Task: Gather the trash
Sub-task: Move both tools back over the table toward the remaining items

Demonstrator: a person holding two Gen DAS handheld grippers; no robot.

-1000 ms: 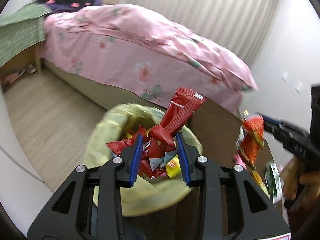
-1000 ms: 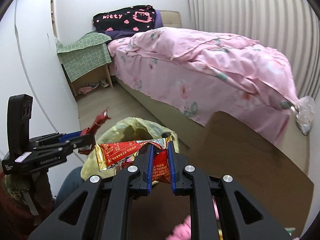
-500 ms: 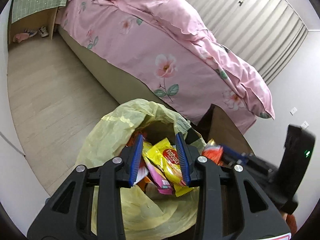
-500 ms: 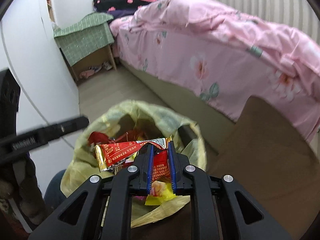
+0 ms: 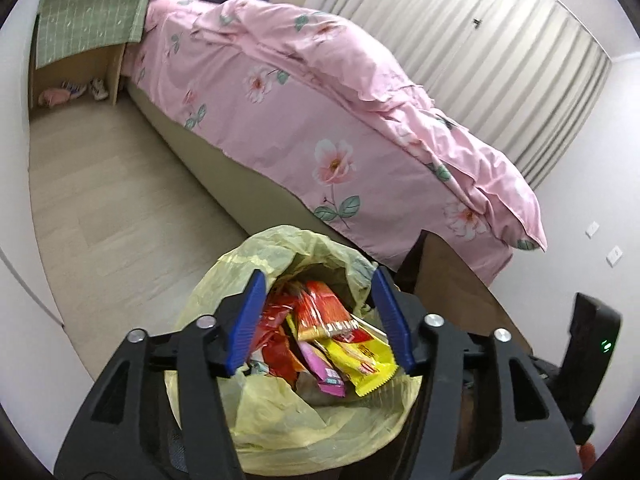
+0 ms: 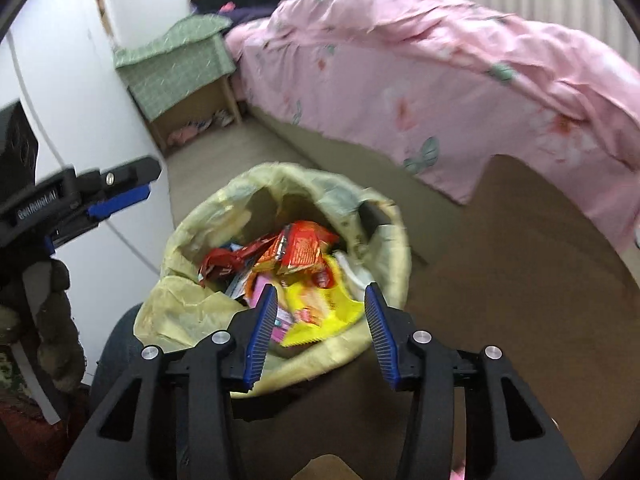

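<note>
Left wrist view: left gripper [image 5: 320, 320] jaws opening, blue ribbed pads wide apart, nothing pinched, framing the mouth of the yellow bin liner [image 5: 280, 412] at lower centre. Snack wrappers [image 5: 332, 344] sit loose inside it: red, orange, pink and yellow crinkly foil; the lower layers are buried and the bin under the liner is hidden by the tool body. Right gripper body [image 5: 592, 344] is cut off at the lower right edge, green LED lit, its fingers out of frame. Pale wood-look floor [image 5: 120, 208] at left, bed with pink floral duvet [image 5: 340, 120] across the centre, pleated curtain [image 5: 480, 48] upper right, green-checked cloth on a nightstand [image 5: 92, 24] upper left. Right wrist view: motion-blurred. Right gripper [image 6: 320, 320] jaws opening, wide, empty, over the near rim of the same liner [image 6: 192, 312]; wrappers [image 6: 296, 256] lie inside it at frame centre. Left gripper [image 6: 120, 196] enters from the left edge, only one finger side clear. Brown tabletop [image 6: 520, 280] at right, partly under the duvet's hem.
</note>
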